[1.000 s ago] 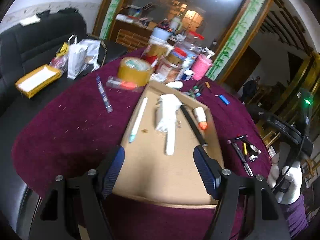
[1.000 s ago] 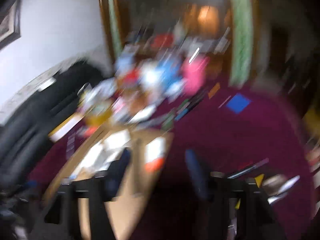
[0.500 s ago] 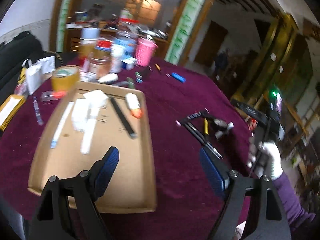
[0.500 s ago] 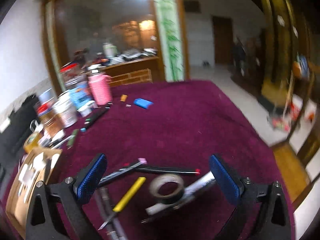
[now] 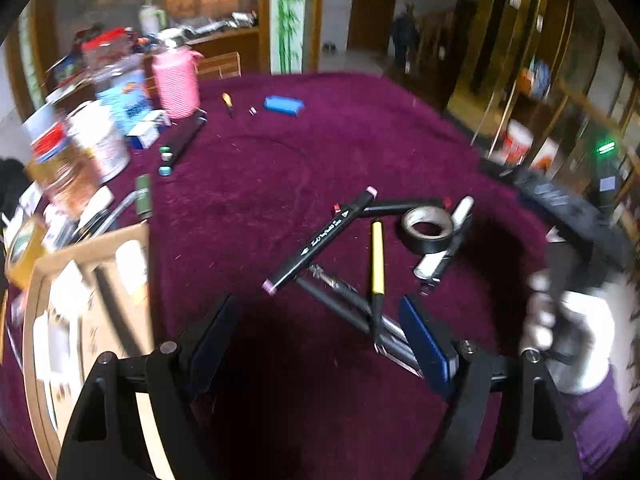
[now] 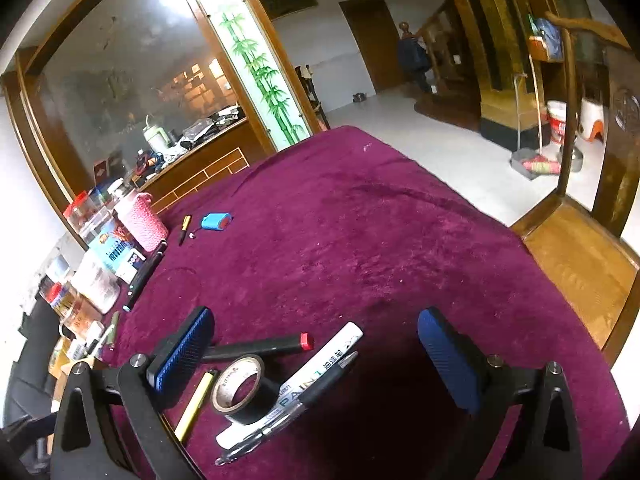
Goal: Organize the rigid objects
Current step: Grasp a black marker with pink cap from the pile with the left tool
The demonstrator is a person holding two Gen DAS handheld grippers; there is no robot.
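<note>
On the maroon-clothed table (image 6: 360, 220), the roll of black tape (image 6: 240, 390) and white paint marker (image 6: 320, 368) lie between the right tool's (image 6: 316, 356) spread, empty jaws — marker slanting away rightward; the left tool (image 5: 324, 336), also spread, hovers short.

A maroon-clothed table (image 6: 360, 240) faces a bamboo-painted pillar (image 6: 260, 68), a brown door (image 6: 368, 40) and pale floor (image 6: 440, 140).

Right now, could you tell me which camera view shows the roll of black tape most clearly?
The right wrist view: the black tape roll sits close and sharp between the open jaws, leaning on the white paint marker. The left wrist view shows it farther off and blurrier.
</note>
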